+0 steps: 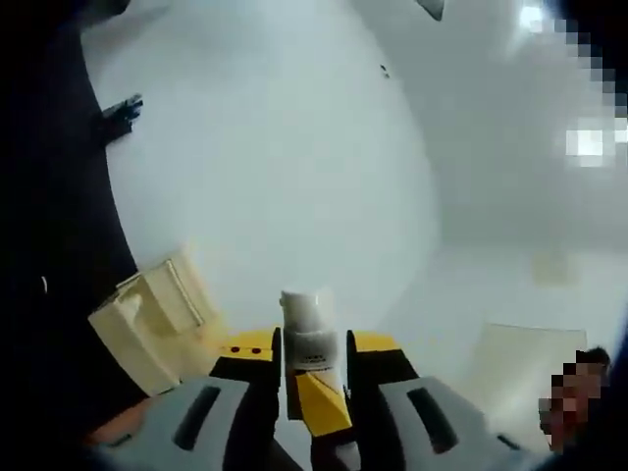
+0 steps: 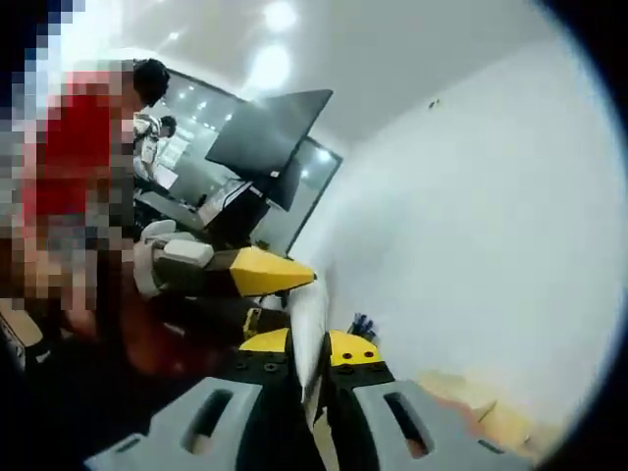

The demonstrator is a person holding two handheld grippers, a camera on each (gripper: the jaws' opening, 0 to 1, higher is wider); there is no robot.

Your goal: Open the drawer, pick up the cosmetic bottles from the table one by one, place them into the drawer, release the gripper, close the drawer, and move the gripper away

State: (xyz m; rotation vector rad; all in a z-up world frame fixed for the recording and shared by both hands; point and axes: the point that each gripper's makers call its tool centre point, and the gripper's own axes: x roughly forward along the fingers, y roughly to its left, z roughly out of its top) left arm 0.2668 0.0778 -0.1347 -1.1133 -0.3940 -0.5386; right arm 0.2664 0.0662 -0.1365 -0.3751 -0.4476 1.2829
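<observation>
In the left gripper view my left gripper (image 1: pixel 312 345) is shut on a white cosmetic bottle (image 1: pixel 308 324) with a yellow label, which stands up between the yellow-tipped jaws. A cream drawer unit (image 1: pixel 147 324) sits to the lower left of it. In the right gripper view my right gripper (image 2: pixel 312 348) is shut on a slim white bottle (image 2: pixel 306 314) that rises between its jaws. The left gripper's yellow jaw tip (image 2: pixel 265 273) comes in from the left, just above and beside that bottle.
A white wall (image 1: pixel 294 167) fills the background, and a small dark object (image 1: pixel 122 114) lies at the upper left. A dark monitor (image 2: pixel 265 132) stands on a desk behind. A person in red (image 2: pixel 78 157) is close on the left. Another cream piece (image 2: pixel 481 412) lies at lower right.
</observation>
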